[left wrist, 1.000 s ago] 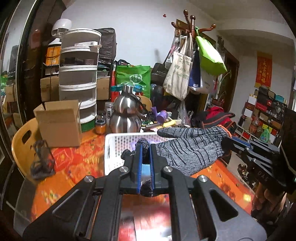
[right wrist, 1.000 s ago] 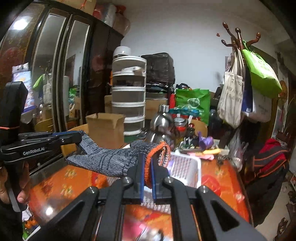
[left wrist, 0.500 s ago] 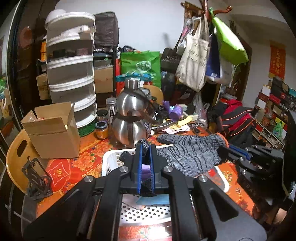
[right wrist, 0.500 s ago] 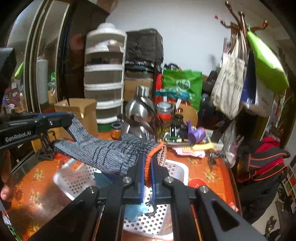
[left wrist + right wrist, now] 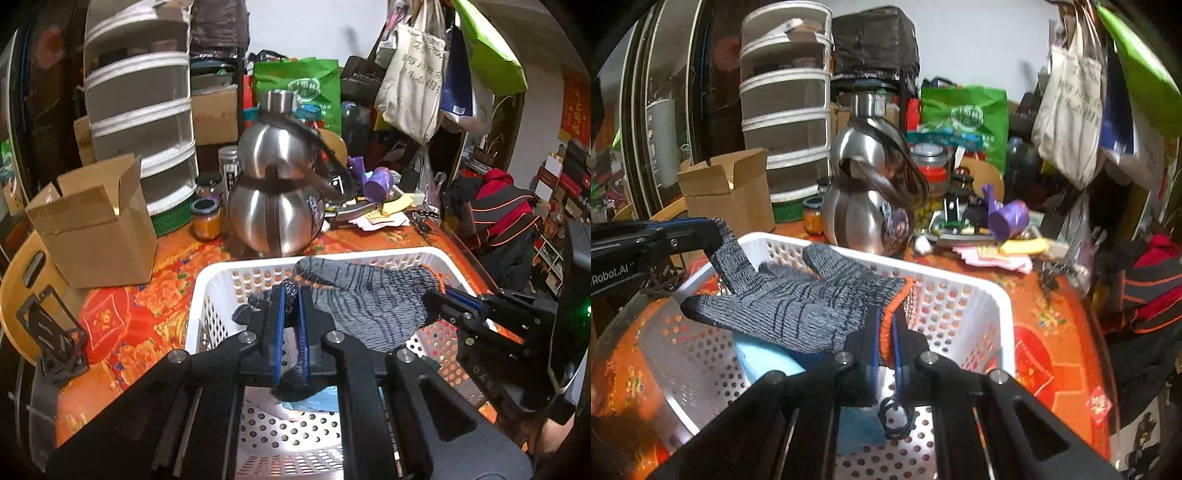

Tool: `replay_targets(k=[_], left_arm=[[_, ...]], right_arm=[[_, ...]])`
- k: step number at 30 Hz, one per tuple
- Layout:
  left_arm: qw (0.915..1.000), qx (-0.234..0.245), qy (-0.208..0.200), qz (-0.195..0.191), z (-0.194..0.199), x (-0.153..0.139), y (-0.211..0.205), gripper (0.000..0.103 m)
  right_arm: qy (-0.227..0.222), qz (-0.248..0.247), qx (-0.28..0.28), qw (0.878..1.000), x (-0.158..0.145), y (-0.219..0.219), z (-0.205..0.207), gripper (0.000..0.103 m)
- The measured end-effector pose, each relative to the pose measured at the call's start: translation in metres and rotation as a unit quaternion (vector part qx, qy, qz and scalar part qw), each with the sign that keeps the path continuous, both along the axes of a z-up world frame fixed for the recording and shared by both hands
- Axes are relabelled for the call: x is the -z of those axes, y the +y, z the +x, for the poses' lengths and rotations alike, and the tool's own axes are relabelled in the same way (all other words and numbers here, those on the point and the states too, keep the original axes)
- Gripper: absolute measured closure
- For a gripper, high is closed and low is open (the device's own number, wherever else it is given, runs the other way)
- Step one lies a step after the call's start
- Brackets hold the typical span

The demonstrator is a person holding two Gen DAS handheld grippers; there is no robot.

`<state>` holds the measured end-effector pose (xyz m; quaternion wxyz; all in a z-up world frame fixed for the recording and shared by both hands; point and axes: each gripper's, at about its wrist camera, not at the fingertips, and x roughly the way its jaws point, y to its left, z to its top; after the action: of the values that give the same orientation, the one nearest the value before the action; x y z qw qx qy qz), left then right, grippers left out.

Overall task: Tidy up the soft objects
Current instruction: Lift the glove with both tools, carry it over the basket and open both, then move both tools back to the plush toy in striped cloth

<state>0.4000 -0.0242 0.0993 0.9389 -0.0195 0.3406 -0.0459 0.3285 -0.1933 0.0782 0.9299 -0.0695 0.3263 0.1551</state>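
Left wrist view: left gripper (image 5: 291,325) pinched on fingertips of grey knit glove (image 5: 365,299), stretched over white basket (image 5: 229,275) near table's front edge; blue item below mostly hidden. Basket now larger, closer than before.

Right wrist view: right gripper (image 5: 884,343) clamped on glove's orange cuff (image 5: 897,306); basket's interior largely open underneath.
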Motion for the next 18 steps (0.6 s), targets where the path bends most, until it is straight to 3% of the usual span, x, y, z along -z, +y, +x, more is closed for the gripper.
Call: replay_targets(k=[2, 4, 5, 6, 7, 8, 9, 14, 18], left_arm=[[1.0, 0.002, 0.006, -0.002, 0.0, 0.006, 0.002, 0.092], [1.0, 0.004, 0.008, 0.001, -0.001, 0.011, 0.003, 0.075], [1.0, 0.001, 0.007, 0.004, -0.003, 0.013, 0.004, 0.069], [1.0, 0.0, 0.004, 0.006, -0.007, 0.014, 0.005, 0.052], [1.0, 0.001, 0.0, 0.006, -0.011, 0.014, 0.006, 0.044], [1.0, 0.002, -0.003, 0.007, -0.013, 0.014, 0.007, 0.033], [0.9999, 0.002, -0.007, 0.009, -0.017, 0.013, 0.007, 0.03], [0.9999, 0.006, -0.012, 0.002, -0.044, 0.009, 0.012, 0.025], [0.9998, 0.003, -0.018, 0.006, -0.071, 0.009, 0.014, 0.021]], right_arm=[[0.006, -0.002, 0.006, 1.0, 0.002, -0.003, 0.002, 0.096], [0.006, 0.001, 0.018, 1.0, 0.002, -0.008, 0.0, 0.085], [0.008, 0.004, 0.021, 1.0, 0.001, -0.011, 0.0, 0.075], [0.014, 0.01, 0.024, 1.0, 0.0, -0.014, -0.001, 0.05], [0.015, 0.011, 0.027, 0.999, -0.001, -0.016, -0.003, 0.029], [0.008, 0.005, 0.035, 0.999, -0.002, -0.018, -0.006, 0.026], [-0.003, -0.001, 0.042, 0.999, -0.005, -0.02, -0.01, 0.026], [0.01, 0.057, 0.047, 0.997, -0.014, -0.041, -0.034, 0.025], [0.004, 0.061, 0.038, 0.997, -0.016, -0.045, -0.061, 0.025]])
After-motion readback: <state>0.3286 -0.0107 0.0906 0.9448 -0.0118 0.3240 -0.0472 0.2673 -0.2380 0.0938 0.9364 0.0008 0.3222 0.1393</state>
